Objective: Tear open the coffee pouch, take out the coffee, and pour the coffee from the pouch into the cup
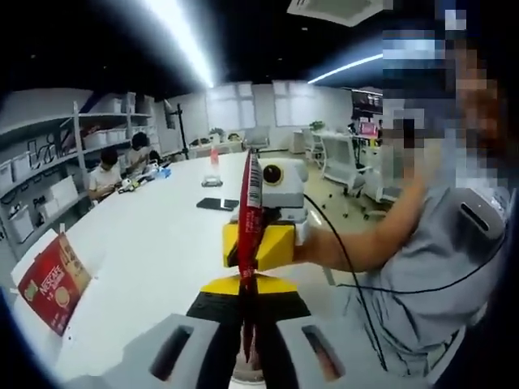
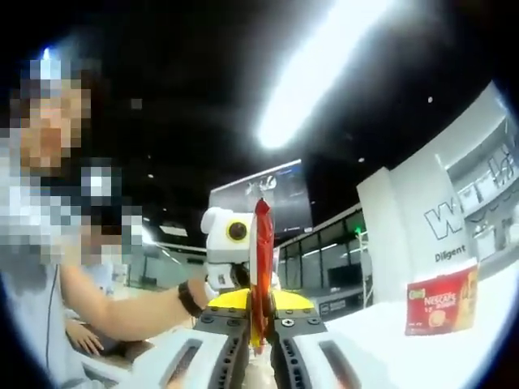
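The coffee pouch (image 1: 250, 212) stands upright between both hand-held grippers, above the white bench (image 1: 154, 243). The left hand-held gripper (image 1: 247, 340) and the right hand-held gripper (image 2: 259, 328) each clamp it. A red coffee box (image 1: 53, 284) stands on the bench

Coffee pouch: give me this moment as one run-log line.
coffee pouch: upright, edge-on, untorn | left gripper: shut on pouch | right gripper: shut on pouch | Nescafe box: on white table

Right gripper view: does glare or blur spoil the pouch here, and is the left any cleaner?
Right gripper view: ceiling light blown out, dark backdrop, pouch still sharp. Left gripper view: evener light, light strip flares, pouch readable, fisheye bends the table.
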Demonstrator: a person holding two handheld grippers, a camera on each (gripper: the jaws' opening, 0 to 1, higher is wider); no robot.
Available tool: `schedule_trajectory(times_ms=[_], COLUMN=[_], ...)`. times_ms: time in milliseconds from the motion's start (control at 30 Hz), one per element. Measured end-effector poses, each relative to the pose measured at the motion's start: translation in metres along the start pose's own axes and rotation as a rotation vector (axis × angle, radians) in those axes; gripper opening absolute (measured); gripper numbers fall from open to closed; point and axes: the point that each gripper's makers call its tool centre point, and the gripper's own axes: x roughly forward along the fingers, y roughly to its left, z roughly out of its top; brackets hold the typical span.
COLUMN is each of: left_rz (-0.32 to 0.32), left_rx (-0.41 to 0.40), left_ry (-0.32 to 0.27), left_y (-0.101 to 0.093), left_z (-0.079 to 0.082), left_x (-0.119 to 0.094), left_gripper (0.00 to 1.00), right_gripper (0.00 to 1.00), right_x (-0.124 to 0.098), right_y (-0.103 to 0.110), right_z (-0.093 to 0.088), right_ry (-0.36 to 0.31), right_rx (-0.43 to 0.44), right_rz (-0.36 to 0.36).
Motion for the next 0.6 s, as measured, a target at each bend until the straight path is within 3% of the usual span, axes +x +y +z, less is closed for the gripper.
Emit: schedule_trajectory(times_ms=[100,433,600], left_rz=[-0.005,0.007,0.002], left_rx=[-0.03,-0.023,-0.045], left_ry=[0.001,-0.018,-0.029], left_y=[-0.0003,0.0017,0.0014], left_z=[0.0,-0.0017,-0.0023], left_x=[-0.0006,-0.0006,-0.0024], left_gripper=[0.03,0.04,0.13], right_gripper=[0.08,0.08,0.08], right_x=[-0.0003,-0.0008,-0.0015], right_y=[0.0009,-0.0028,-0.0048], right_z=[0.0001,-0.0019,0.0029], right_ry=[-0.001,0.027,0.004], right_rx=[0.006,-0.008,0.019], right_rz=[0.004,-0.013,-0.015])
